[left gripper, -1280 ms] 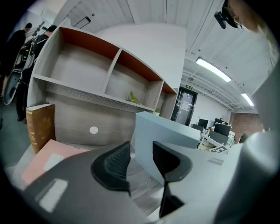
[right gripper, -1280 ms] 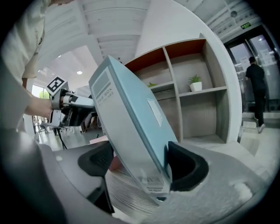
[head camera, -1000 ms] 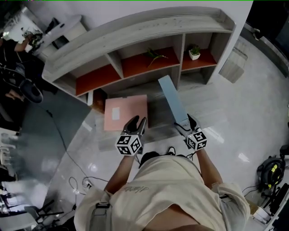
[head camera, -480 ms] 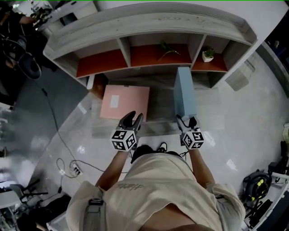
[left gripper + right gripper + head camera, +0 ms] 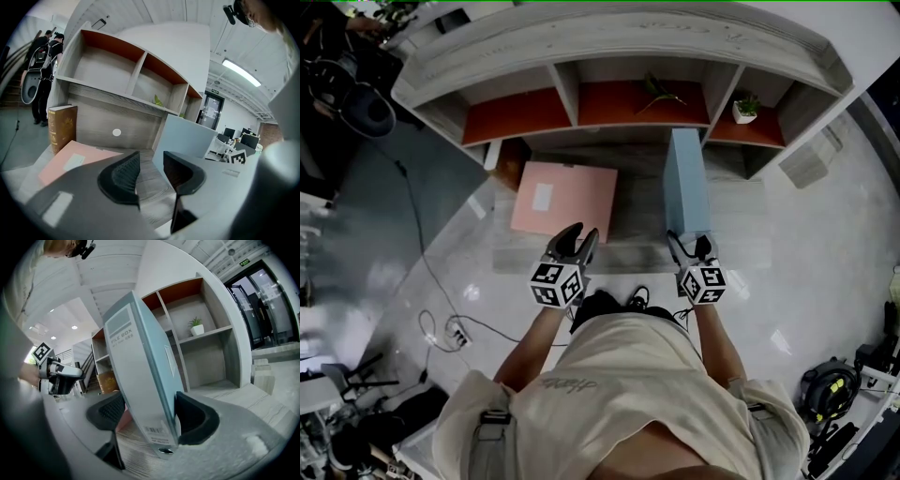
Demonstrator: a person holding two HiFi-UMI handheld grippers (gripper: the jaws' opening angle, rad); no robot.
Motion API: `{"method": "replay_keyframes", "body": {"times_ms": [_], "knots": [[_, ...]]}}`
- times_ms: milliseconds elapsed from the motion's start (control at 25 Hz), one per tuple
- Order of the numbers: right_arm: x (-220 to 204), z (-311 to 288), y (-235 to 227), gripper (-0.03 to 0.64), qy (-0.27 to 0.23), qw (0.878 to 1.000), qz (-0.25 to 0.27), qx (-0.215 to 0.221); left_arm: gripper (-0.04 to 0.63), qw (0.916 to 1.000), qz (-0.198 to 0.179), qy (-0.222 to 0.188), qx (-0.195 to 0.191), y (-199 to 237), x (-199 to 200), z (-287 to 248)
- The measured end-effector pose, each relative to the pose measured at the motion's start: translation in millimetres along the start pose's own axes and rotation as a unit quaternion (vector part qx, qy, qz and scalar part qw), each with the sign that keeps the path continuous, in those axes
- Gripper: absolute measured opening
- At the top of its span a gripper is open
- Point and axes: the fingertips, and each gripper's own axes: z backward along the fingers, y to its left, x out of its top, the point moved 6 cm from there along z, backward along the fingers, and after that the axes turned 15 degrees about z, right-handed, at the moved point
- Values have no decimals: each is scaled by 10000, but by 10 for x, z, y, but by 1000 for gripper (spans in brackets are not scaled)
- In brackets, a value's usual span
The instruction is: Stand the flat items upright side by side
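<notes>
Right gripper (image 5: pixel 689 242) (image 5: pixel 147 413) is seen clamped on the near lower corner of a pale blue file box (image 5: pixel 684 183) (image 5: pixel 140 362); its jaws have just been closing, with the box between them and a pad set against each side. The box is held upright on its bottom edge on the grey wood surface (image 5: pixel 637 225), labelled spine turned toward the gripper, long side running away toward the shelf unit (image 5: pixel 609 52). Left gripper (image 5: pixel 574 239) (image 5: pixel 149 171) is noted with jaws spread and nothing between them, only bare wood showing in the gap; it is held just above the near edge of a pink folder (image 5: pixel 564 199) (image 5: pixel 70 159). The folder is laid flat on the same surface, a pale label on its cover, left of the file box with a strip of bare wood between the two. A brown book (image 5: pixel 61 126) is stood upright at the folder's far left corner, against the base of the shelf unit. A small potted plant (image 5: pixel 744 108) (image 5: pixel 197 326) is seen in the right-hand compartment.
</notes>
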Motion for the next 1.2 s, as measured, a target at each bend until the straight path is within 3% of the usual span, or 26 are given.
{"method": "replay_keyframes", "body": {"times_ms": [400,880,1200], "knots": [[73,-280,-63,341,-13,9990,-93,-430,171,10000,-52,55,-24,-123,-25,-36],[193,-668,-462,344,-145,9973,-187,-695,171,9992,119,57,388,-14,-89,6],[204,-888,-620,342,-98,9973,-94,-716,172,9960,370,-198,789,42,-44,80]]}}
